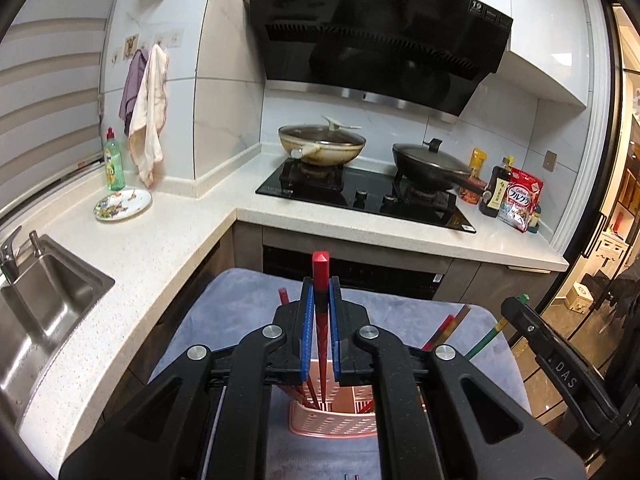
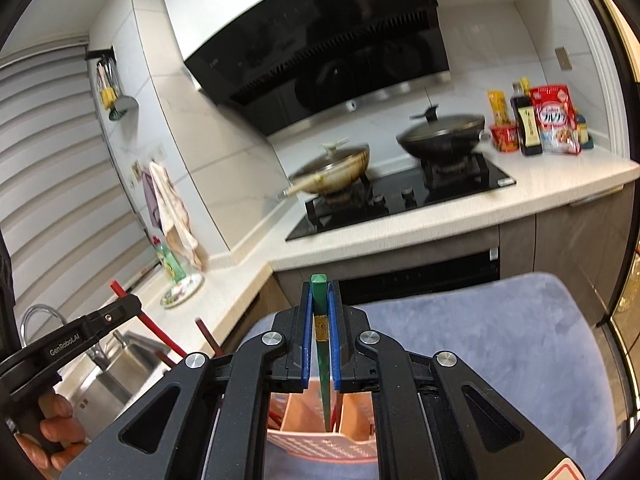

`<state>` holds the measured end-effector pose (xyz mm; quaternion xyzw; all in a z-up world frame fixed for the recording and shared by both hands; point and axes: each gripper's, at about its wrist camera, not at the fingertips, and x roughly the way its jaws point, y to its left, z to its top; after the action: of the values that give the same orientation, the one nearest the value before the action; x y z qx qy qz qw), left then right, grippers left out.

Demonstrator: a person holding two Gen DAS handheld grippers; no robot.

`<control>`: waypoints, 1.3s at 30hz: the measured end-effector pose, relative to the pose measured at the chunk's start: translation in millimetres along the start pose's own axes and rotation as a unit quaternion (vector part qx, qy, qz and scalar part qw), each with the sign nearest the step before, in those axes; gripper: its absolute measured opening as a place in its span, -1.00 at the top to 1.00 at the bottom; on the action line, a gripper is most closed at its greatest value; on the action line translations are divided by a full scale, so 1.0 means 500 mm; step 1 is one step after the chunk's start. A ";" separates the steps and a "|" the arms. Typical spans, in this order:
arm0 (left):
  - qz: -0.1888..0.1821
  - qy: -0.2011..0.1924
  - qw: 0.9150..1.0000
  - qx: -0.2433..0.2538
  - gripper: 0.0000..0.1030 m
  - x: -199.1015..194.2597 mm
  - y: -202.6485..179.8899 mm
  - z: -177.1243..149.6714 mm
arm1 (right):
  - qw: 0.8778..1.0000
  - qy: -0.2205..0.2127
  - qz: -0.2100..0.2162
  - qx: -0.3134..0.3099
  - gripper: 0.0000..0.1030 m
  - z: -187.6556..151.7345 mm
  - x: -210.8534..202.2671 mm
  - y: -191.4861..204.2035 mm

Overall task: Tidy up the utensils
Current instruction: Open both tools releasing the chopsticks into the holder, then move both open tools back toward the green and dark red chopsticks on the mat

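Between left gripper (image 1: pixel 320 312) pads: red chopstick (image 1: pixel 321 276)

A white speckled counter (image 1: pixel 168 240) runs in an L through the middle of the frame. A steel sink (image 1: pixel 44 304) sits at lower left under a striped window blind (image 1: pixel 48 92). At centre a black gas hob (image 1: pixel 360 196) carries two lidded pans, with a glossy black extractor hood (image 1: pixel 372 36) above on pale marble-look wall tiles (image 1: pixel 224 96). Cloths (image 1: pixel 146 112) hang at upper left. A dark-framed glass door (image 1: pixel 616 184) glows amber at right.
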<state>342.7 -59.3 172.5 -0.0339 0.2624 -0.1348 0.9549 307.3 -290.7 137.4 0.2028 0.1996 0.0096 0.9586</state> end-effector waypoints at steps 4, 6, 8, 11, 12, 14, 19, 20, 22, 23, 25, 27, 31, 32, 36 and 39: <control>-0.001 0.009 1.000 -0.003 0.86 0.014 0.004 -0.017 | 1.000 0.020 -0.003 0.001 0.86 -0.024 0.021 -0.005; -0.004 0.014 1.000 -0.007 0.86 0.019 0.005 -0.024 | 1.000 0.028 -0.003 0.002 0.86 -0.032 0.027 -0.006; -0.003 0.013 1.000 -0.006 0.86 0.020 0.003 -0.029 | 1.000 0.031 -0.004 0.002 0.85 -0.037 0.028 -0.006; 0.004 0.009 1.000 0.001 0.60 0.015 -0.003 -0.032 | 0.999 0.033 -0.006 0.001 0.73 -0.042 0.024 -0.005; 0.006 0.009 1.000 0.000 0.52 0.012 -0.004 -0.033 | 0.999 0.033 -0.007 0.001 0.71 -0.043 0.021 -0.004; 0.008 0.001 1.000 -0.002 0.36 0.000 -0.005 -0.034 | 1.000 0.030 -0.008 0.002 0.67 -0.043 0.012 -0.003; 0.016 -0.009 1.000 -0.001 0.29 -0.033 -0.003 -0.035 | 1.000 0.019 -0.006 -0.002 0.57 -0.045 -0.030 -0.001; 0.017 -0.009 1.000 -0.001 0.28 -0.038 -0.002 -0.037 | 1.000 0.017 -0.006 -0.003 0.55 -0.047 -0.041 0.000; 0.019 -0.009 1.000 0.000 0.27 -0.053 -0.002 -0.043 | 1.000 0.016 -0.003 -0.006 0.53 -0.052 -0.060 0.003; 0.020 -0.008 1.000 0.000 0.27 -0.061 -0.001 -0.047 | 1.000 0.016 -0.002 -0.006 0.53 -0.055 -0.068 0.004; 0.021 -0.007 1.000 0.000 0.27 -0.074 0.001 -0.056 | 1.000 0.016 0.001 -0.011 0.53 -0.067 -0.092 0.008; 0.022 -0.005 1.000 -0.002 0.27 -0.087 0.003 -0.065 | 1.000 0.017 0.003 -0.015 0.53 -0.080 -0.113 0.011; 0.025 0.000 1.000 0.000 0.05 -0.119 0.006 -0.094 | 1.000 0.023 0.005 -0.018 0.51 -0.112 -0.152 0.015; 0.027 -0.001 1.000 0.002 0.05 -0.127 0.007 -0.102 | 0.999 0.026 0.003 -0.018 0.50 -0.124 -0.164 0.015; 0.032 0.012 0.999 0.009 0.04 -0.152 0.008 -0.146 | 0.999 0.039 0.003 -0.021 0.49 -0.167 -0.198 0.012; 0.033 0.026 0.999 0.009 0.03 -0.162 0.012 -0.183 | 0.998 0.057 -0.002 -0.027 0.49 -0.213 -0.222 0.008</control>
<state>230.6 -30.9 132.9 -0.0135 0.2871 -0.1065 0.9519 164.0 -257.0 91.9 0.1752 0.2537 0.0246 0.9510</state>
